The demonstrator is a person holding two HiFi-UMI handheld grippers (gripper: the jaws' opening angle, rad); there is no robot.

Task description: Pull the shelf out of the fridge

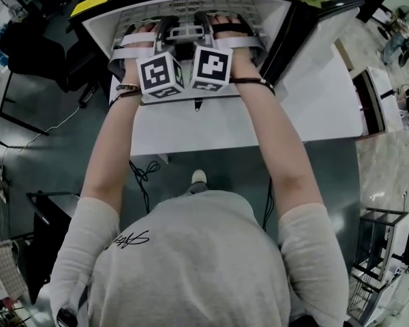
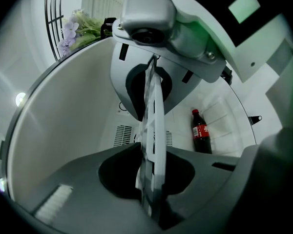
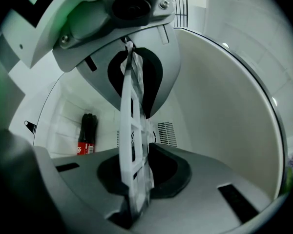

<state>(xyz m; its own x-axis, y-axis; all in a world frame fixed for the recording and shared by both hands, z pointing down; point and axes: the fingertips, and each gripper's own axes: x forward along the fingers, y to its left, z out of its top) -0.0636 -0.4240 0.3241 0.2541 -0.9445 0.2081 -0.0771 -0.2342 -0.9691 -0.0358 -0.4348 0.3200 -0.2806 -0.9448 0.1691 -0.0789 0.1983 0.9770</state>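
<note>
Left gripper [image 2: 153, 145] and right gripper [image 3: 134, 145] both clamp the shelf [image 3: 129, 106] edge; uneven pulling could jam it or slip the pads.

Both arms reach straight out in front, side by side. The left arm [image 1: 112, 155] and the right arm [image 1: 279, 148] are bare below light grey sleeves. Each hand holds its own tool: the left hand [image 1: 140, 43] has the left hand-held gripper [image 1: 165, 31], and the right hand [image 1: 228, 36] has the right hand-held gripper [image 1: 206, 27]. The two sit very close together, with their marker cubes nearly touching. Both pairs of jaws are closed tight on the thin white shelf [image 2: 154, 130].
</note>
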